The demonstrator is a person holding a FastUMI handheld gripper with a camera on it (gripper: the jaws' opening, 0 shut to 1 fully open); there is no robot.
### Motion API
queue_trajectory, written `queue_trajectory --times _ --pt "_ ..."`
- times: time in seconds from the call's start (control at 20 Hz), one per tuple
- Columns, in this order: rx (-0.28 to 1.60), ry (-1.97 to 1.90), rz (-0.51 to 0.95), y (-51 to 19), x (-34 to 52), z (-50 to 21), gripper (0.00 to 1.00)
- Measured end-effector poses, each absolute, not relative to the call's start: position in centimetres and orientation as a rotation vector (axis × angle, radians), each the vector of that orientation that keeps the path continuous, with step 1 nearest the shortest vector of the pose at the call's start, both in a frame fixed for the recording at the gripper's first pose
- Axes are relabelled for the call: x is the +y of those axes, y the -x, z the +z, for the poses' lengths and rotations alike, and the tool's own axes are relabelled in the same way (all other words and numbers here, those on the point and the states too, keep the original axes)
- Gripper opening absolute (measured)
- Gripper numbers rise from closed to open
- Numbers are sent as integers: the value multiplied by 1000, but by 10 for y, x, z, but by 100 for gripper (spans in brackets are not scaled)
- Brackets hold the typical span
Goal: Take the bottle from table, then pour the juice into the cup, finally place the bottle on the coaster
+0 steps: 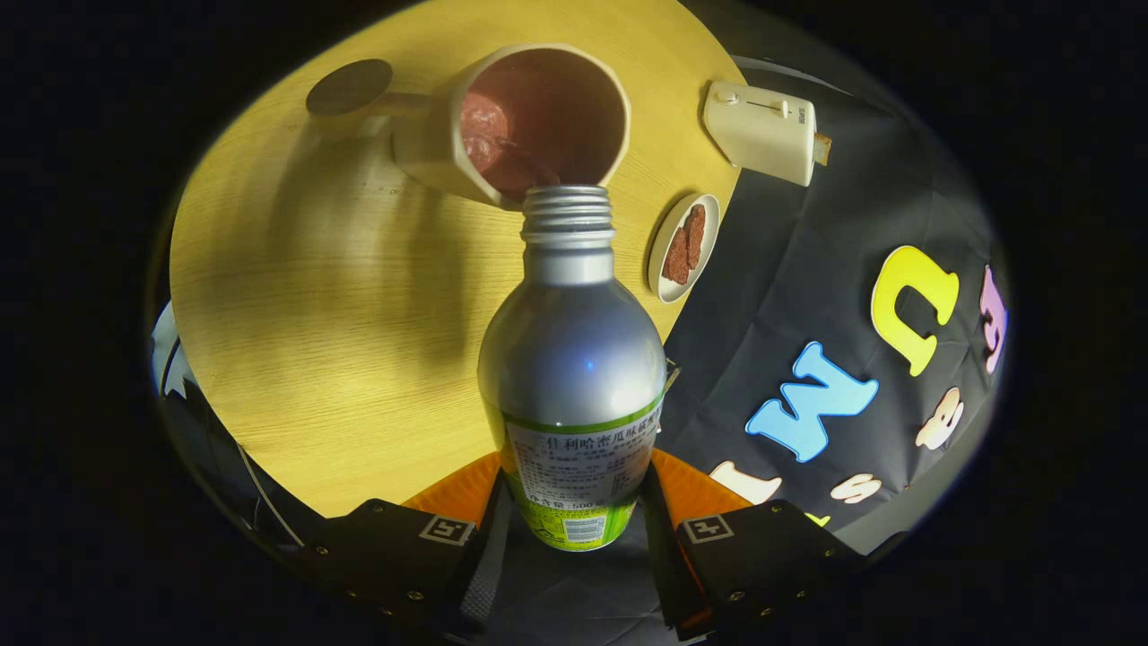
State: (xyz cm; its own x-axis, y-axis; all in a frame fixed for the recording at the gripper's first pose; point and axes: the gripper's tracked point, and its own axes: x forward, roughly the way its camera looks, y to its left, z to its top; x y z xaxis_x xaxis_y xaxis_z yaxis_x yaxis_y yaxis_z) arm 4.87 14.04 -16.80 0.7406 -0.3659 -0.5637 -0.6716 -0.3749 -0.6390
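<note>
At the far left, a round dark coaster [348,87] lay flat on the wooden table [296,341], just beside the cup and well beyond the fingers. It carried nothing.

Next to it, the cup [538,121] showed its open mouth toward the camera, with a reddish interior; whether liquid was flowing could not be told.

At centre, the gripper [574,529] was clamped on the bottle [574,359]: both fingers pressed against the labelled lower body, one on each side. The bottle's long axis ran straight ahead from the fingers, with the base between them and the uncapped threaded neck pointing forward. The neck opening sat at the near rim of the cup, apparently over it or touching it; which one could not be told. The pour step was judged to be in hand.

To the right, a small dish [685,248] holding brownish pieces and a pale box-shaped appliance [762,132] stood clear of the pouring line.

The coming placement was judged to turn on one relation: the coaster lay left of the bottle's axis, past the cup, so the bottle would need righting and carrying leftward around the cup.
</note>
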Motion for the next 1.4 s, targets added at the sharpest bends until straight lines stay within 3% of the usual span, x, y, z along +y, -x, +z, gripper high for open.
queue_trajectory --times 1.4 --pt "801 2147 436 -56 149 -158 69"
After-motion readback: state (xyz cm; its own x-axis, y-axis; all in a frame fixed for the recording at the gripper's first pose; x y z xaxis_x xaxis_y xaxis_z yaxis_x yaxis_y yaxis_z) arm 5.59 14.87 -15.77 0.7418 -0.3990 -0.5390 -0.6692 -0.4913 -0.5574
